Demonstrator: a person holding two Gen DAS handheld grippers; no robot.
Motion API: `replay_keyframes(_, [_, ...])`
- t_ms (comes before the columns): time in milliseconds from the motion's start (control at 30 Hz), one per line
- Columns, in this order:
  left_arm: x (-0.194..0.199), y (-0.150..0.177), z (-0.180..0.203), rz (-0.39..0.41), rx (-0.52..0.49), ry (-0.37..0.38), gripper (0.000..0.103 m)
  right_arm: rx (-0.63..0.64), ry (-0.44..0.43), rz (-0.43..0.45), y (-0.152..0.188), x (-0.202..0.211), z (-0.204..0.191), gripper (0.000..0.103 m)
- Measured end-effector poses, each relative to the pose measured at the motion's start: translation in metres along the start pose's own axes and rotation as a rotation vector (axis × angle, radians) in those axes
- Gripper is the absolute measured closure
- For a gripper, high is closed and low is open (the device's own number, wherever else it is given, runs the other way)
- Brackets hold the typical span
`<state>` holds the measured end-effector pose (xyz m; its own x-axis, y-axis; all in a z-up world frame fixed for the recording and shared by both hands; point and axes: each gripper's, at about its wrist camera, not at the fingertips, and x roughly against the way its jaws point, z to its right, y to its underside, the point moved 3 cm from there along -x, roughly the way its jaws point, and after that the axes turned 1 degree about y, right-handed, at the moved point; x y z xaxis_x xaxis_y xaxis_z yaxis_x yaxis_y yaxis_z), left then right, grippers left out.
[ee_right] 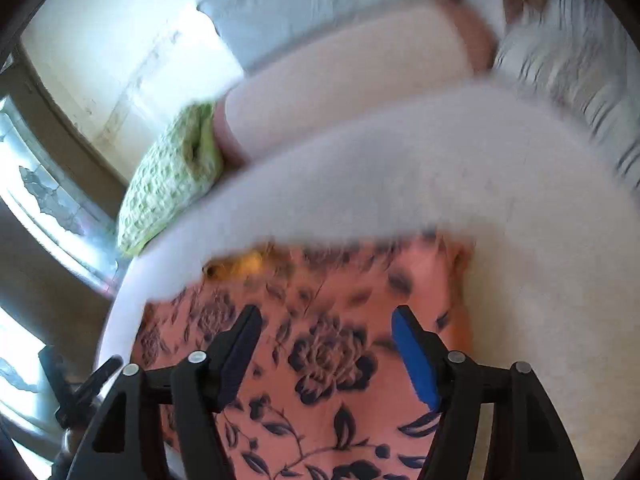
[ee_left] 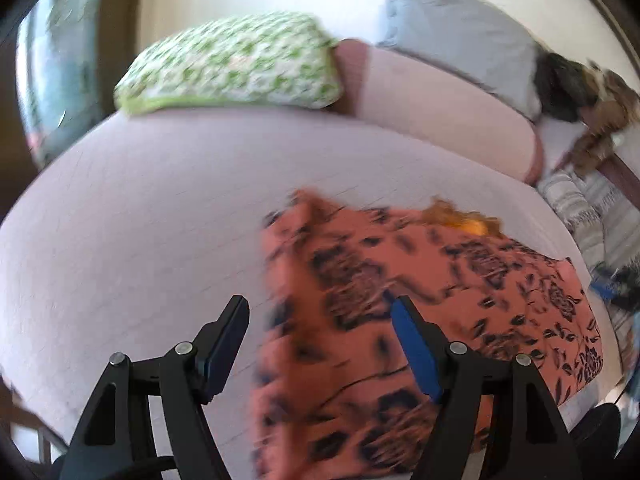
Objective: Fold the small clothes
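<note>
An orange garment with a dark floral print (ee_left: 420, 300) lies on the pale pink bed (ee_left: 140, 220). It also shows in the right wrist view (ee_right: 320, 340). My left gripper (ee_left: 320, 312) is open and empty, over the garment's left edge. My right gripper (ee_right: 326, 320) is open and empty, over the middle of the garment. The other gripper shows at the lower left of the right wrist view (ee_right: 80, 392). Both views are motion-blurred.
A green-and-white patterned pillow (ee_left: 240, 64) and a pink bolster (ee_left: 440, 112) lie at the head of the bed. A grey pillow (ee_left: 460, 24) leans behind them. Striped cloth (ee_left: 580, 208) and a dark heap (ee_left: 560, 84) sit at the right.
</note>
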<state>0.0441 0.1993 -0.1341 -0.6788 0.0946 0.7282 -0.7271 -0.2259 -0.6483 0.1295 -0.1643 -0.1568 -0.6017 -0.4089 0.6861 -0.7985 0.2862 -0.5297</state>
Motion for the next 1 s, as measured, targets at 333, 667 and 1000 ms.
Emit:
replay_keyframes(333, [-0.002, 0.031, -0.025, -0.099, 0.053, 0.045, 0.044, -0.164, -0.039, 0.07, 0.03, 0.027, 0.017, 0.021])
replay_keyframes(667, [0.017, -0.009, -0.005, 0.014, -0.05, 0.013, 0.034, -0.064, -0.025, 0.078, 0.042, 0.041, 0.002, 0.025])
replay_keyframes(1000, [-0.111, -0.07, -0.04, -0.249, 0.183, 0.122, 0.09, -0.018, 0.022, -0.026, 0.07, -0.007, -0.003, 0.025])
